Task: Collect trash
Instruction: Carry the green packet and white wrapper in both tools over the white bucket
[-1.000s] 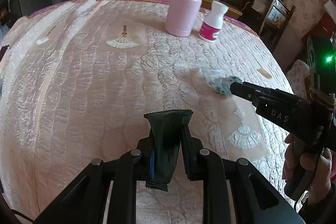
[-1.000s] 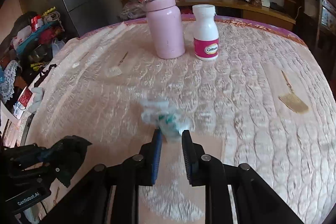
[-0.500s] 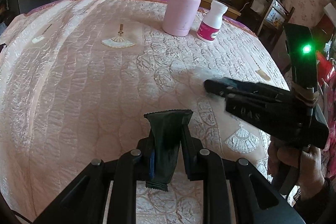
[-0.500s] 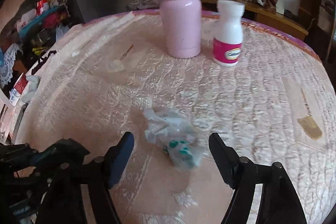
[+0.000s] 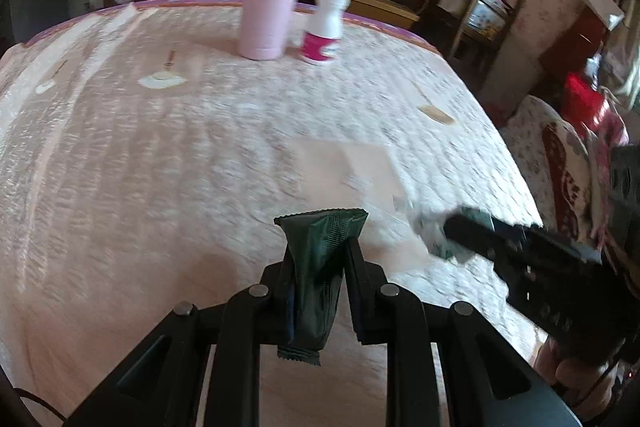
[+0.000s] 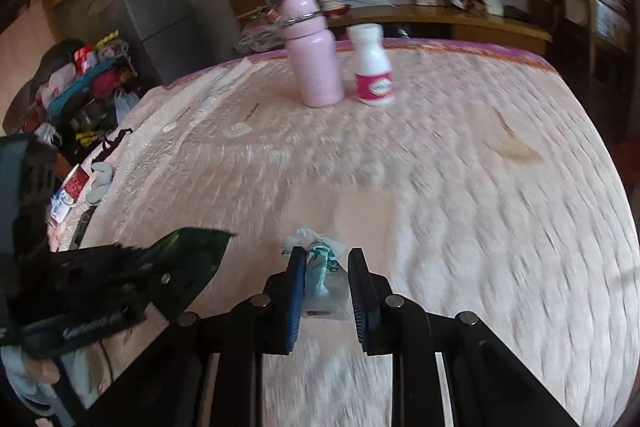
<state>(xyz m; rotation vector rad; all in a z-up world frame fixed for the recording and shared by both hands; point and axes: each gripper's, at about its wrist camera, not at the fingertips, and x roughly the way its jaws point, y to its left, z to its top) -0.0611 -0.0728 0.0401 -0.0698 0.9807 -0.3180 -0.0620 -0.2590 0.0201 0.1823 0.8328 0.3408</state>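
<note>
My left gripper (image 5: 320, 259) is shut on a dark green wrapper (image 5: 318, 267) and holds it above the pink quilted table cover (image 5: 160, 167). The wrapper also shows at the left of the right wrist view (image 6: 188, 259). My right gripper (image 6: 326, 267) is shut on a crumpled white and teal wrapper (image 6: 318, 267), lifted off the cover. In the left wrist view the right gripper (image 5: 452, 231) sits at the right with the crumpled wrapper (image 5: 436, 239) at its tip. Both views are blurred by motion.
A pink bottle (image 5: 270, 1) and a white pill bottle with a pink label (image 5: 324, 27) stand at the far side of the table; they also show in the right wrist view (image 6: 314, 53) (image 6: 372, 69). A clutter pile (image 6: 80, 83) lies beyond the left edge.
My right gripper opened around the crumpled wrapper on the cover, then shut on it and pulled back toward the near edge. My left gripper kept its hold on the dark wrapper.
</note>
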